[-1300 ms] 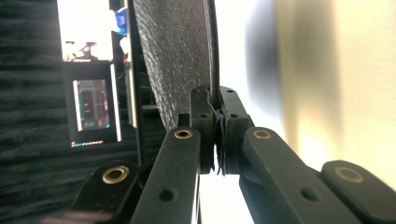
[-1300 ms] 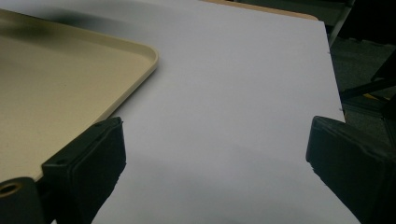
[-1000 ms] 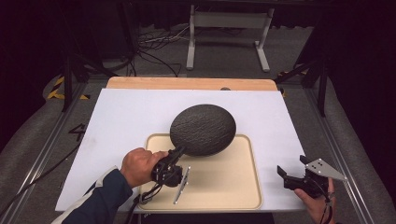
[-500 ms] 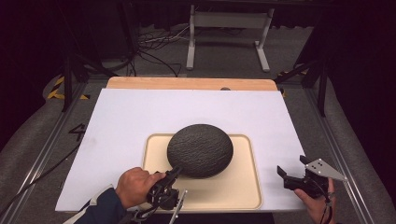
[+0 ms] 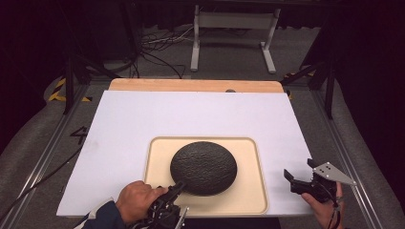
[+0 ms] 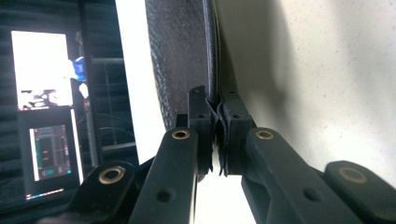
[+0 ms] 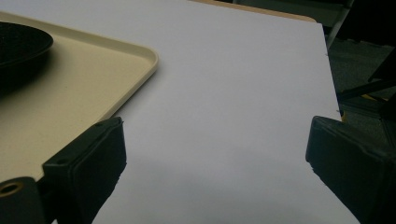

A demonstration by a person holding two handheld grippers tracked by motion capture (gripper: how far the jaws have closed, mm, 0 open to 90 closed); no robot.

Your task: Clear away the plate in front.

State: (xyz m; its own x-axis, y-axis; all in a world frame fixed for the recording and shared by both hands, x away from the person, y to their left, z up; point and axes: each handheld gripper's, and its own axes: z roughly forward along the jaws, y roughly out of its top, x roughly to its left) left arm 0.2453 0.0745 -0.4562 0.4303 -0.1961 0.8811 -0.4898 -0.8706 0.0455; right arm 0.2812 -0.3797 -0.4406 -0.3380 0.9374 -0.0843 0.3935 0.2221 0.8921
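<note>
The left gripper (image 5: pixel 177 187) pinches the near rim of a round, rough-textured black plate (image 5: pixel 204 167), which lies upside down on a smooth cream tray (image 5: pixel 248 200) with rounded corners. The right gripper (image 5: pixel 292 180), jaws spread, hovers over the white tabletop (image 5: pixel 143 119).

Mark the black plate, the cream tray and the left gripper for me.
black plate (image 5: pixel 204 164): high view, middle of its textured underside.
cream tray (image 5: pixel 250 191): high view, bare floor right of the plate.
left gripper (image 6: pixel 216 116): left gripper view, between its fingertips, clamped on the plate's rim.
</note>
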